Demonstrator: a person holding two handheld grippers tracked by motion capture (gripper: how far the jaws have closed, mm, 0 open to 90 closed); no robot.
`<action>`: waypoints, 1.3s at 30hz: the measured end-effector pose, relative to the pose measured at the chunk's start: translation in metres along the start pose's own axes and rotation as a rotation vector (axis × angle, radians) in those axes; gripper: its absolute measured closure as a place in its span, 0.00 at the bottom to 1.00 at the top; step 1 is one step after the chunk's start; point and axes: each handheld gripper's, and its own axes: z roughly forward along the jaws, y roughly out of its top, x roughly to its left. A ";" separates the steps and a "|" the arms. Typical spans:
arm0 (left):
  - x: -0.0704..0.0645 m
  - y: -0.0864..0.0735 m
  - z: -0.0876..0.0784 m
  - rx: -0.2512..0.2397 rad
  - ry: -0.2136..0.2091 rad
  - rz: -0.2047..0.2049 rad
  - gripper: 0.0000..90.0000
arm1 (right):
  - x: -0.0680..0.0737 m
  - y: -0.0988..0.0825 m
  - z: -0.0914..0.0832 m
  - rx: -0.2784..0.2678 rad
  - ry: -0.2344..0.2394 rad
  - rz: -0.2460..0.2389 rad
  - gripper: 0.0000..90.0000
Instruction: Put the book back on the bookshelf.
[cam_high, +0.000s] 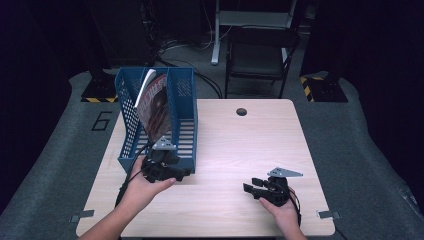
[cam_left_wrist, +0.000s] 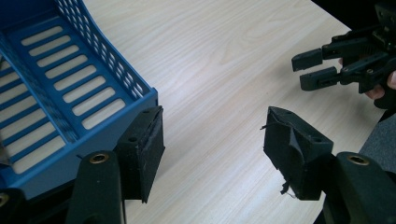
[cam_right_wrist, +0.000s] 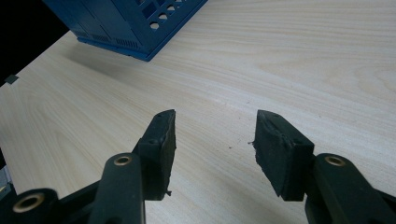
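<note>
A blue slotted file rack (cam_high: 182, 107) stands at the table's left, with a book or magazine (cam_high: 154, 105) leaning upright in its left compartment. My left gripper (cam_high: 167, 172) is at the rack's near right corner (cam_left_wrist: 140, 100), open, with bare table between its jaws. My right gripper (cam_high: 255, 185) rests near the front right of the table, open with nothing in it, and points left toward the rack (cam_right_wrist: 135, 23). The right gripper (cam_left_wrist: 317, 67) also appears far off in the left gripper view.
The light wood table (cam_high: 240, 150) has a round cable hole (cam_high: 241, 111) near its far edge. A black chair (cam_high: 257, 55) and a desk leg (cam_high: 216, 35) stand beyond the table on grey floor.
</note>
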 end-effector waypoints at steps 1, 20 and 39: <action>-0.001 -0.002 0.002 0.004 -0.005 0.004 0.42 | 0.000 0.000 0.000 0.000 0.000 0.000 0.54; -0.002 -0.063 0.043 -0.006 -0.060 -0.047 0.42 | 0.000 0.000 -0.002 -0.003 -0.004 0.009 0.54; 0.009 -0.104 0.060 -0.003 -0.054 -0.071 0.42 | 0.000 0.000 -0.002 -0.005 -0.008 0.002 0.53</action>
